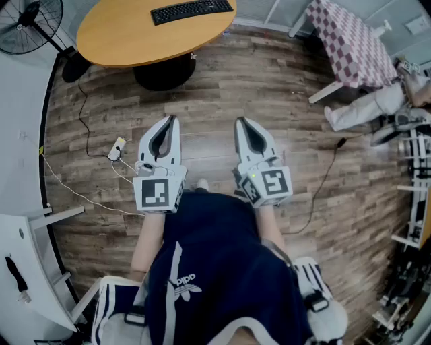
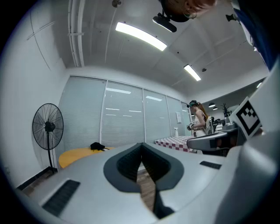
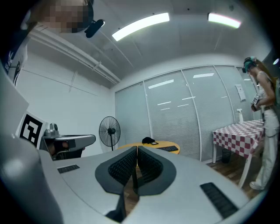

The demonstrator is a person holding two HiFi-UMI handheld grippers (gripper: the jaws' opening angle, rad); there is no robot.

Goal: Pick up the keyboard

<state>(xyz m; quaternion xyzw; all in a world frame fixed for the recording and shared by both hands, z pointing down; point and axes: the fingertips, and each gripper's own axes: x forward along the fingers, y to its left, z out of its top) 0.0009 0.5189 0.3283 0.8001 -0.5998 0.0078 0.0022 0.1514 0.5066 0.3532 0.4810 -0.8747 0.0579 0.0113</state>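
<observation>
The black keyboard [image 1: 192, 11] lies on the far side of a round wooden table [image 1: 121, 34] at the top of the head view. The right gripper view shows the keyboard [image 3: 167, 148] small and far off on that table. My left gripper [image 1: 174, 118] and right gripper [image 1: 241, 121] are held side by side over the wood floor, pointing level toward the table and well short of it. Both are shut with nothing between the jaws, as the left gripper [image 2: 141, 145] and right gripper [image 3: 136, 148] show in their own views.
A standing fan [image 1: 30, 23] is left of the table. A power strip [image 1: 117, 148] with cables lies on the floor at left. A checkered table [image 1: 353, 44] and another person [image 1: 377, 104] are at right. A small black object [image 3: 148, 141] sits on the round table.
</observation>
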